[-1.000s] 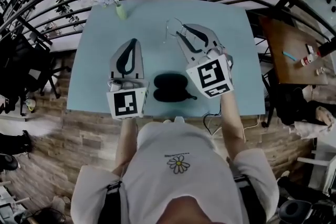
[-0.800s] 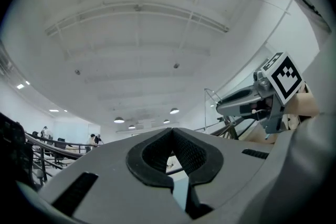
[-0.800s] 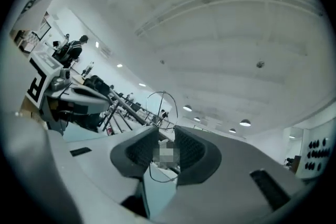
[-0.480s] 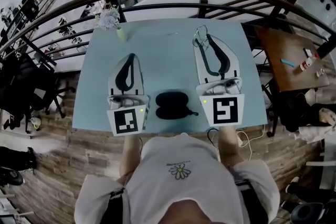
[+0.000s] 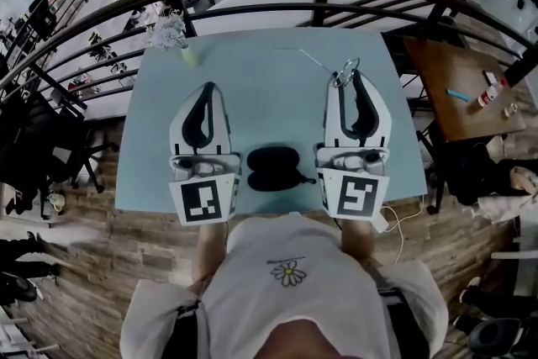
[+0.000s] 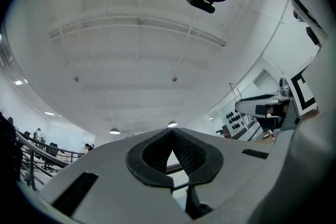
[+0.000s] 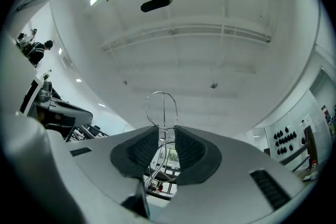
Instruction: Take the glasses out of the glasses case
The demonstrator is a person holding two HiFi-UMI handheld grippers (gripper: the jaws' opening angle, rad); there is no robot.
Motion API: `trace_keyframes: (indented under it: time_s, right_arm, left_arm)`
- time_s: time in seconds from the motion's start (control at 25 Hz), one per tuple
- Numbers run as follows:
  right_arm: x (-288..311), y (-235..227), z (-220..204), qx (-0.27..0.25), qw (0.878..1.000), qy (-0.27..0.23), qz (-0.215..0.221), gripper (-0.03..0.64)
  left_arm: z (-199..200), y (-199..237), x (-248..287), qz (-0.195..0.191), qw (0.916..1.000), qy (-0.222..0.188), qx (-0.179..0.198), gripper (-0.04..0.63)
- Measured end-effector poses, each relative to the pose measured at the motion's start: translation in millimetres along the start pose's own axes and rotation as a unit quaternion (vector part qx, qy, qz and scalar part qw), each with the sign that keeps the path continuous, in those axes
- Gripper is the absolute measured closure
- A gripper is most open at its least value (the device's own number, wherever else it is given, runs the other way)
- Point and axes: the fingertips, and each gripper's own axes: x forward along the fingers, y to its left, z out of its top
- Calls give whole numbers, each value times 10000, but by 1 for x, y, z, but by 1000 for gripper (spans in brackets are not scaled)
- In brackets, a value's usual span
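Note:
A black glasses case [image 5: 273, 168] lies near the front edge of the light blue table [image 5: 269, 88], between my two grippers. My right gripper [image 5: 351, 73] is raised to the right of the case and is shut on thin wire-framed glasses [image 5: 343, 71]. One temple arm sticks out to the left of the tips. In the right gripper view a round wire lens ring [image 7: 161, 107] stands up above the pads [image 7: 186, 149] of that gripper [image 7: 166, 131]. My left gripper [image 5: 209, 87] hangs left of the case, its tips [image 6: 171, 131] touching with nothing between them.
A small vase with flowers [image 5: 187, 46] stands at the table's far left corner. A dark curved railing [image 5: 319, 8] runs behind the table. A brown side table [image 5: 462, 88] with small items is at the right. A cable [image 5: 395, 219] hangs off the front right edge.
My right gripper has swung from leaning left to pointing straight away and has risen to the right, carrying the glasses. The left gripper has lifted a little.

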Motion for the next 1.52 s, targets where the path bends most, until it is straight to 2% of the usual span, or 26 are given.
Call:
trace_keyframes:
  time_s: [0.24,1.52]
  right_arm:
    - [-9,0,-8,-2,10000,91,-1,525]
    - [-19,-7,-22,119,9995,279,-28,525]
  left_arm:
    - [1,-4,-6,97,9997,23,-226,578]
    - [-8,-18,0,-82,9994,151,-299,578]
